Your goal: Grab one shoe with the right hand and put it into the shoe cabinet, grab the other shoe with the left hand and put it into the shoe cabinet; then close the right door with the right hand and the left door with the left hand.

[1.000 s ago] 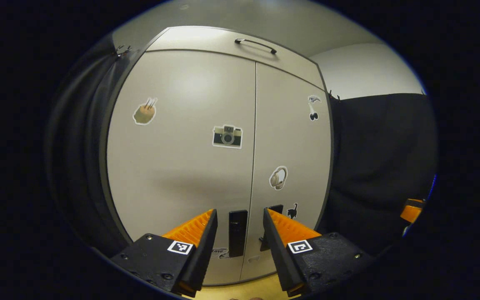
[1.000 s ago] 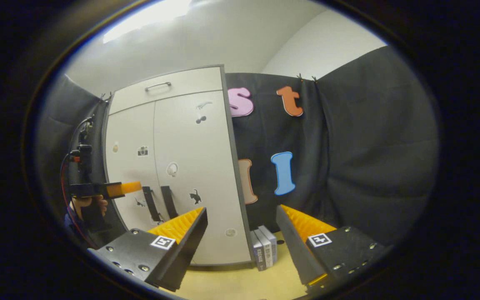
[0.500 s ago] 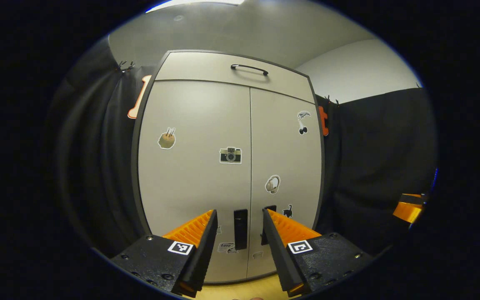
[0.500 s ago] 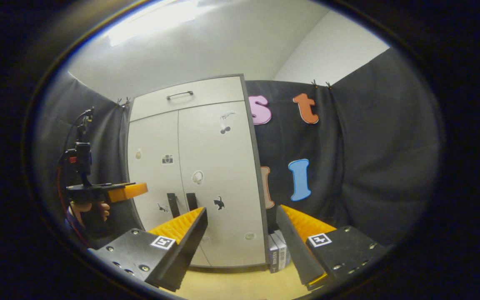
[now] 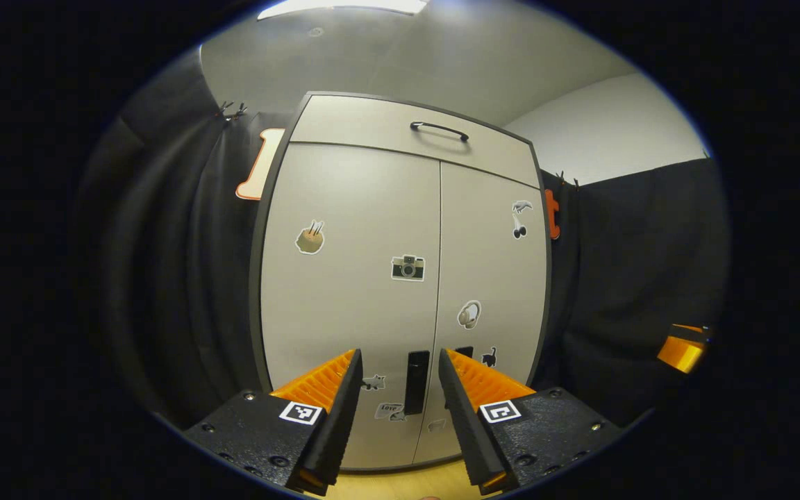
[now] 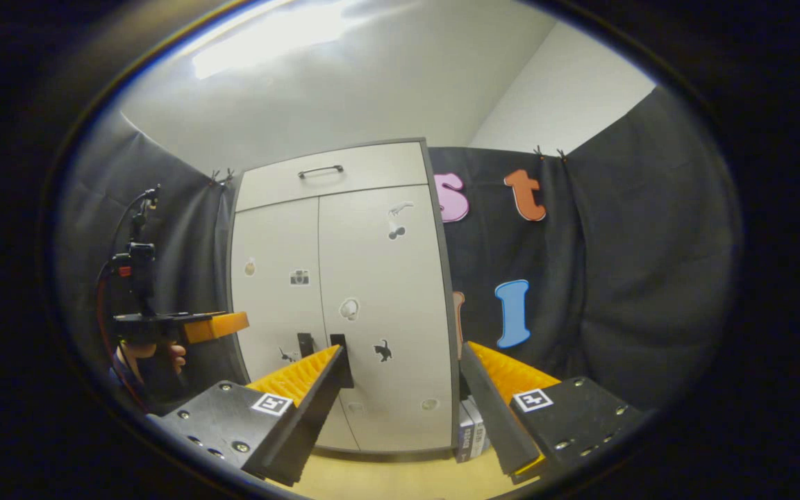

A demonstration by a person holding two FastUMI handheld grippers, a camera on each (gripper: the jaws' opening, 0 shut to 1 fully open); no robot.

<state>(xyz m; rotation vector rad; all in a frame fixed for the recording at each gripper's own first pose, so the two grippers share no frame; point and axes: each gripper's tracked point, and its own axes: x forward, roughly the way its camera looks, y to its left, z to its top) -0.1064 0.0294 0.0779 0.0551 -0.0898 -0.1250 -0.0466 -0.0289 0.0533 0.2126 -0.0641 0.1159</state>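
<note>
The shoe cabinet (image 5: pixel 372 292) (image 6: pixel 344 298) is pale grey, with both doors shut and dark handles (image 5: pixel 417 382) near the middle seam. Stickers dot the doors, and a drawer with a bar handle (image 5: pixel 439 130) tops it. In the left gripper view my left gripper (image 5: pixel 394 399) stands open in front of the door handles, apart from them, with nothing between its fingers. In the right gripper view my right gripper (image 6: pixel 403 396) is open and empty, farther back and to the cabinet's right. That view also has the left gripper (image 6: pixel 216 325) held by a hand (image 6: pixel 143 354) at the left.
Several books (image 6: pixel 473 427) stand on the yellow floor (image 6: pixel 386 479) against the cabinet's right side. Black cloth walls hang on both sides of the cabinet. The right gripper's finger (image 5: pixel 681 351) appears at the far right edge of the left gripper view.
Both grippers have drawn back from the cabinet, which looks smaller now. The doors stay shut and both grippers stay open.
</note>
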